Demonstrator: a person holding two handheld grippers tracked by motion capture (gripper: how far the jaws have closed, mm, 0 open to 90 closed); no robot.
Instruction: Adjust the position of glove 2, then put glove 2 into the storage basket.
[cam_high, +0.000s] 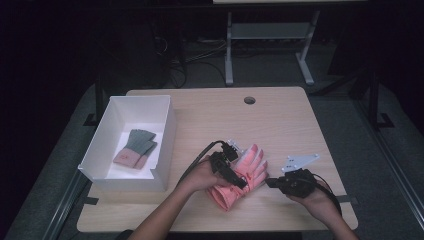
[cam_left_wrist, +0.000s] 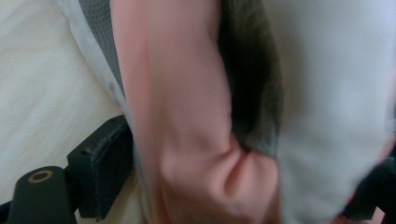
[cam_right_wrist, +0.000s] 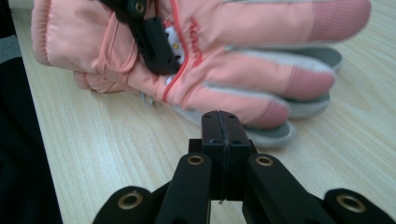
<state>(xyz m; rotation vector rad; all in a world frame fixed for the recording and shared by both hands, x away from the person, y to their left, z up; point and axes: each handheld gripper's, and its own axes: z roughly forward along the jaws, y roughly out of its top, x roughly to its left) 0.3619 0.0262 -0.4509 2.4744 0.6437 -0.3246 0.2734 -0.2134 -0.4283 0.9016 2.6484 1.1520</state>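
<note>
A pair of pink padded gloves lies stacked at the table's front centre, fingers pointing away from the person. My left gripper lies across the top glove, its jaws clamped on a fold of pink and grey fabric. The left gripper's own view has my left gripper with glove cloth packed between its black jaws. My right gripper rests just right of the gloves, shut with nothing in it. In the right gripper view, my right gripper points at the lowest fingers of the gloves.
A white box stands at the table's left with a pair of grey and pink gloves inside. The wooden table has a cable hole near its far edge. A metal frame stands on the floor beyond.
</note>
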